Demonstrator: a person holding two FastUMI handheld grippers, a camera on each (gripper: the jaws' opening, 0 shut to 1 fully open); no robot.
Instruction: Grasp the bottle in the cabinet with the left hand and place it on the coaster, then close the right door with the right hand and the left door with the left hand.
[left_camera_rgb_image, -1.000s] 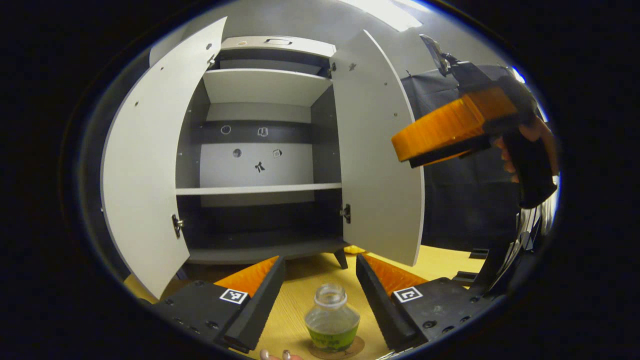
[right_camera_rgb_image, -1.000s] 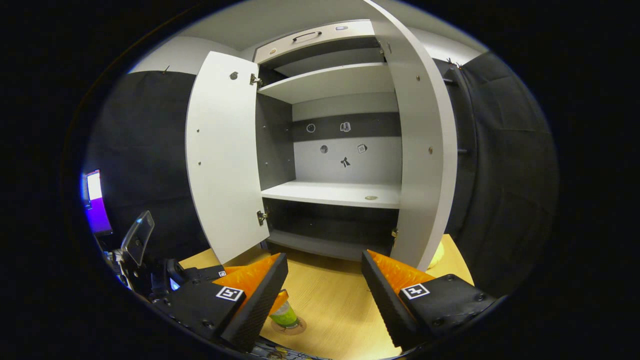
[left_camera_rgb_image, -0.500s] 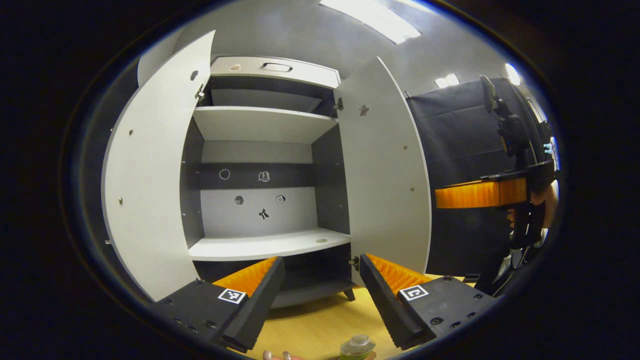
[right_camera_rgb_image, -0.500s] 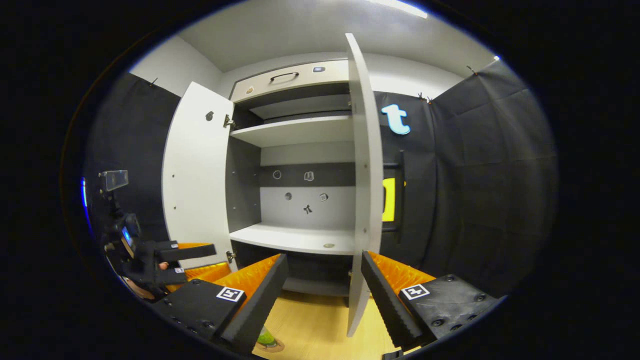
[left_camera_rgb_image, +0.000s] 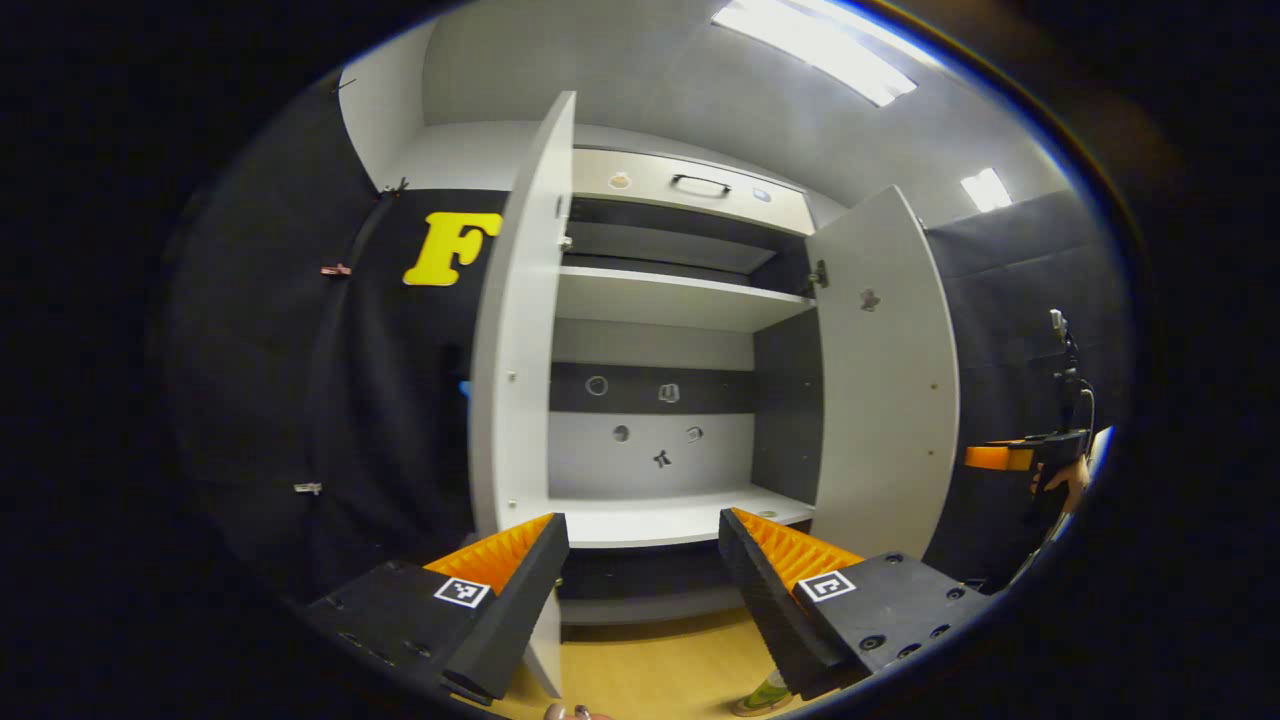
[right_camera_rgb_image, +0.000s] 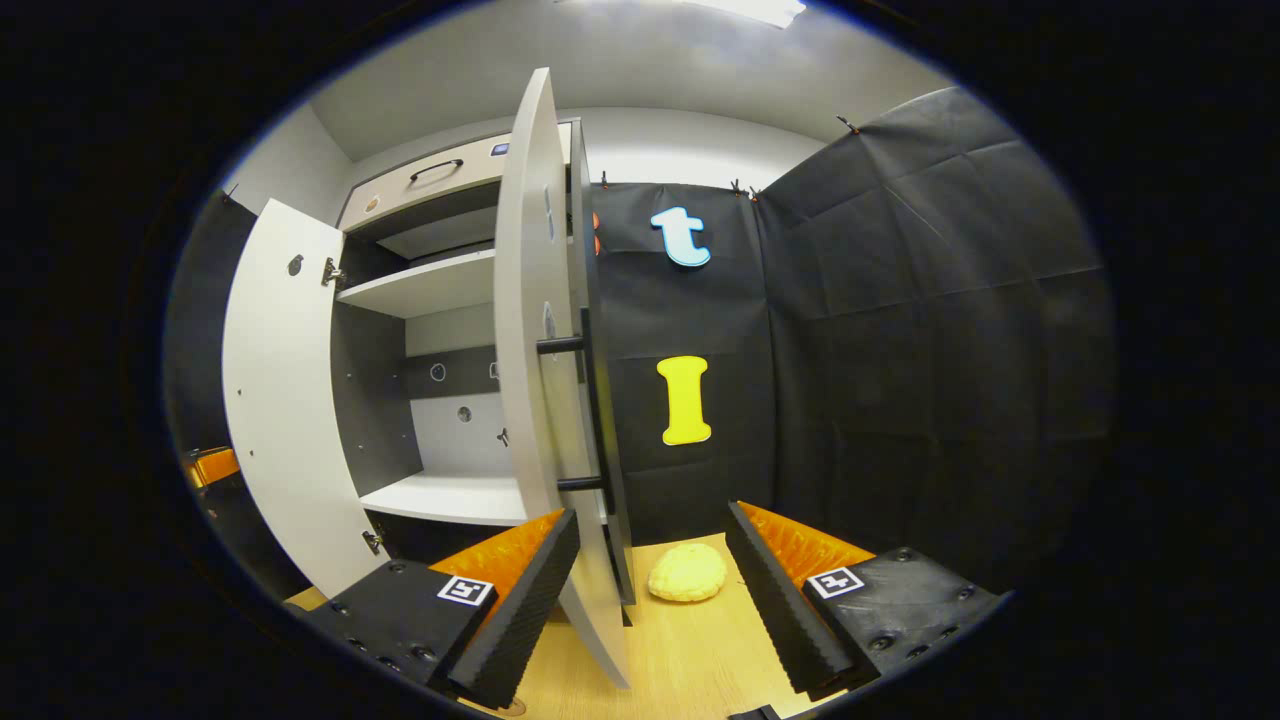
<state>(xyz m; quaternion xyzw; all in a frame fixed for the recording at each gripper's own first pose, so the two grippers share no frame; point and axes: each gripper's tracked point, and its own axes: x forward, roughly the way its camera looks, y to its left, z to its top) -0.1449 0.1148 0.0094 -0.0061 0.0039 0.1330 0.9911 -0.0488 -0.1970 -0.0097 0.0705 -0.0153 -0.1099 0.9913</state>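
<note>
Cabinet (left_camera_rgb_image: 660, 400): both doors open, shelves bare.
Left gripper (left_camera_rgb_image: 640, 590): fingers apart, near, holding nothing.
Bottle (left_camera_rgb_image: 768, 692): low, near edge, on wooden table (left_camera_rgb_image: 650, 670).
Right gripper (left_camera_rgb_image: 1010, 457): far right.

1. The cabinet (left_camera_rgb_image: 690, 190) has a pale grey drawer front at the top with a dark handle.
2. Its left door (left_camera_rgb_image: 520, 330) and right door (left_camera_rgb_image: 885, 370) are a plain light grey-white, dotted with small dark screw holes.
3. The right door's handle (right_camera_rgb_image: 592, 410) is black.
4. Inside, the shelves (left_camera_rgb_image: 660, 300) are white, the side walls dark grey, and the back panel (left_camera_rgb_image: 650, 415) is banded dark grey over light grey, with small stickers.
5. The surface (right_camera_rgb_image: 690, 650) is light yellow wood with a fine grain.
6. A pale yellow rounded lump (right_camera_rgb_image: 687, 573) lies on it.
7. The bottle (left_camera_rgb_image: 765, 693) shows green at its base.
8. Each claw body carries a black-and-white square marker (left_camera_rgb_image: 463, 592).
</note>
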